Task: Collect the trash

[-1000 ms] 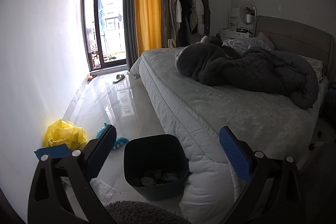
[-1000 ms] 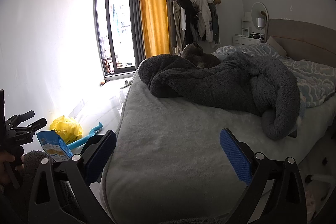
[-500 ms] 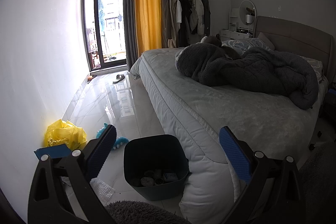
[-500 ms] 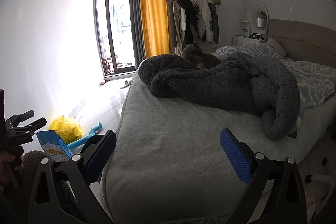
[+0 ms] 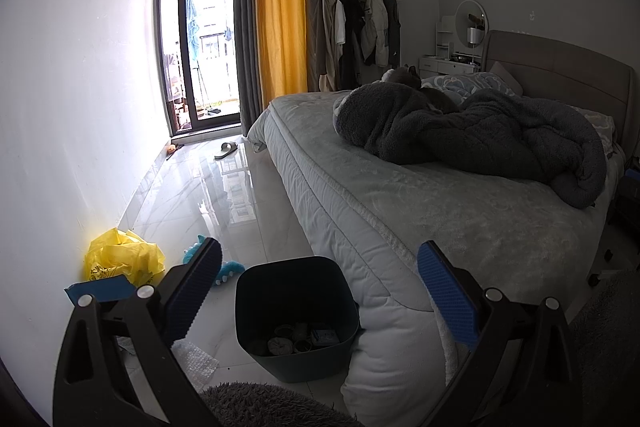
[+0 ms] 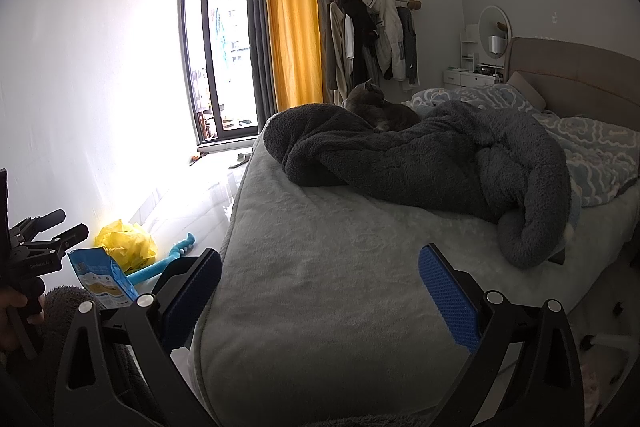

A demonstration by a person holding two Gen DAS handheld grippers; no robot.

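A dark teal plastic waste bin (image 5: 296, 315) stands on the glossy white marble floor (image 5: 224, 203), pressed against the foot corner of the grey-quilted bed (image 5: 400, 219), with a few crumpled scraps and a small carton lying in its bottom. To the bin's left, against the white wall, sits a crumpled yellow plastic bag (image 5: 122, 259), with a blue cardboard snack box (image 6: 102, 277) just in front of it and a teal toy (image 5: 208, 265) lying between bag and bin. A clear sheet of bubble wrap (image 5: 194, 361) lies on the floor near the bin's lower left side, beside the edge of a shaggy grey rug (image 5: 264, 405). The left hand-held gripper (image 5: 318, 291) hangs above the bin with its blue-padded fingers spread wide and nothing between them. The right hand-held gripper (image 6: 320, 293) is over the bed's foot end, fingers equally wide apart and empty. Beyond the bin, on the bed, a dark grey fleece blanket (image 6: 420, 163) lies bunched, and a grey cat (image 6: 378, 109) rests on it.
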